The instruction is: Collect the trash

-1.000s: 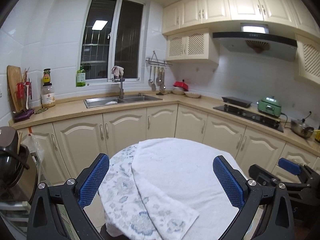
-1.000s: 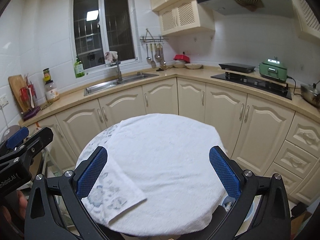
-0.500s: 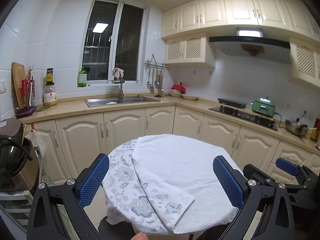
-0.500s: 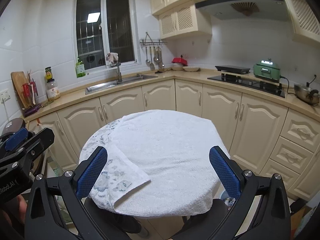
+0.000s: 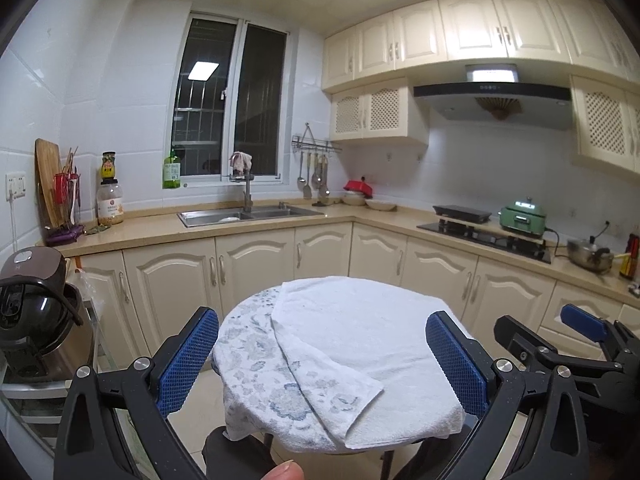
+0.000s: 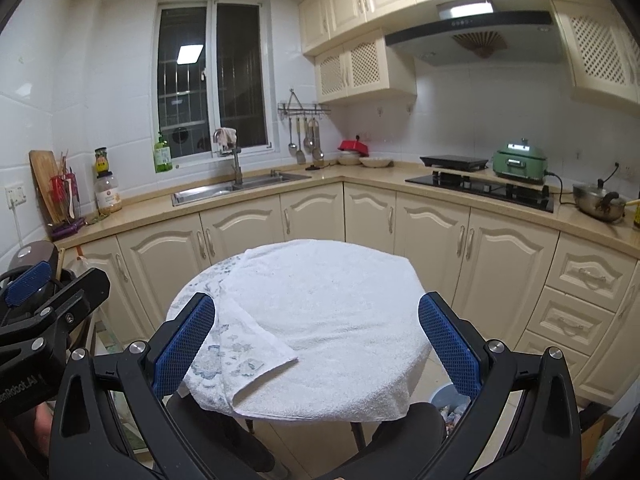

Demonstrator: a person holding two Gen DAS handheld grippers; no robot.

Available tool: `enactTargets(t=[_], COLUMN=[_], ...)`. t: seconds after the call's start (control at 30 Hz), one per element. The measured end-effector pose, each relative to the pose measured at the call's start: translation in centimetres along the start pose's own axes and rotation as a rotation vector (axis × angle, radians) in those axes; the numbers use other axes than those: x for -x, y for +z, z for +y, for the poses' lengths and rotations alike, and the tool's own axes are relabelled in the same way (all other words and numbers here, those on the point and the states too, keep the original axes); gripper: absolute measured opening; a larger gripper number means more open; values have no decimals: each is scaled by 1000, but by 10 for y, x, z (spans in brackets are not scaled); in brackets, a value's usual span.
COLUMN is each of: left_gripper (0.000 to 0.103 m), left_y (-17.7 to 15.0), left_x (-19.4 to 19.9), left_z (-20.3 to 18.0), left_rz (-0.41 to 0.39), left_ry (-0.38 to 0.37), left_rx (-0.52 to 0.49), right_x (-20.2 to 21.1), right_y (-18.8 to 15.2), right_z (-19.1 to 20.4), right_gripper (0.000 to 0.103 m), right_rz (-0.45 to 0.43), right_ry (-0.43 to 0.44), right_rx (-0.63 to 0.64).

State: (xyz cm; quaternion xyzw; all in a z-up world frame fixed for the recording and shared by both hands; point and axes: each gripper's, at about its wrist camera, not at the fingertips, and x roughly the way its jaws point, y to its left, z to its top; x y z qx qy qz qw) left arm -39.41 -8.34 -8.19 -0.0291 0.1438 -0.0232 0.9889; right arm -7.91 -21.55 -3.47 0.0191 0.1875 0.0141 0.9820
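I see no loose trash anywhere on the round table: its whole top is covered by a white towel, one corner folded back to show a blue floral side, and nothing lies on the cloth in either wrist view. The only thing near the table that may hold rubbish is a pale blue bin on the floor just beyond the table's right edge, partly hidden by my right gripper; something mottled shows inside it, but too little is visible for me to say what it is.

My right gripper hangs in front of the table with its blue pads spread wide and nothing between them. My left gripper is the same: released, empty, pointing over the towel. Each is visible at the edge of the other's view, beside the table.

As for progress, this fits two readings: either the trash is already gathered into the bin and the table is left bare, or the trash lies somewhere outside these views. The pictures do not settle it.

Behind the table, the cabinets and countertop carry a sink, jars, a green cooker and a pot, none of which I would call trash
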Motion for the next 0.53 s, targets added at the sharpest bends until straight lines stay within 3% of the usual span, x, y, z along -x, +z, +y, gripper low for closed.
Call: enactTargets(t=[0.53], left_gripper=[102], left_y=[8], left_x=[-10], left_z=[-12], left_rz=[0], left_ry=[-56], left_rx=[7], right_x=[-5], right_y=[-8], right_z=[-5], right_gripper=[103], right_rz=[12], right_ry=[-3], right_rx=[-11])
